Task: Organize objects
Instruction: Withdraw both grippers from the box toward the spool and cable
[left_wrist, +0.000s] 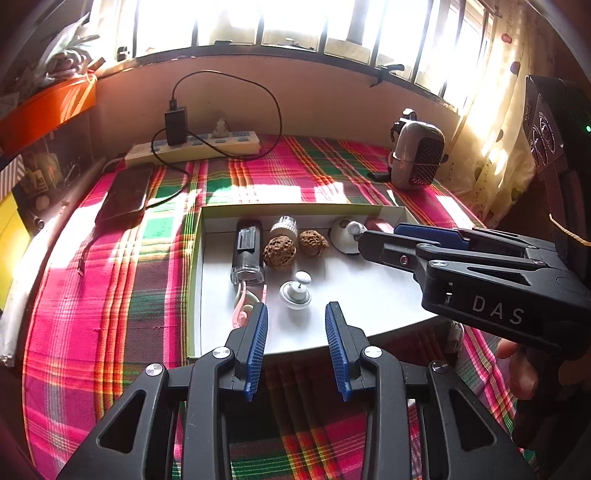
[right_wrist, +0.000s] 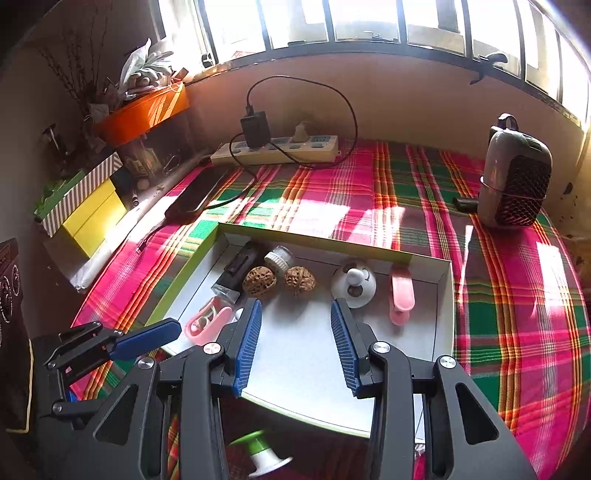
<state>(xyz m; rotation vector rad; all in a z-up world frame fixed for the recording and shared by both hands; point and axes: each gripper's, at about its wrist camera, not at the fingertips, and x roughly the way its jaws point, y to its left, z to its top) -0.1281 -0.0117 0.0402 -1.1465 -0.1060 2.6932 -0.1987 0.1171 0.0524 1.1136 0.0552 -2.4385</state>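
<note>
Both the left gripper (left_wrist: 297, 347) and right gripper (right_wrist: 295, 343) are hovering with jaws parted and empty, the green-and-white spool (right_wrist: 264, 456) lying outside the box (right_wrist: 445, 332), at the right gripper's six o'clock

Two walnuts (left_wrist: 294, 248) side by side in shallow box (left_wrist: 195, 266)

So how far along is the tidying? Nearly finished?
Mostly, it seems. The white tray already holds two walnuts, a black case, a pink clip and other bits. The left gripper and right gripper are open and empty. A green-and-white spool lies outside the tray.
</note>
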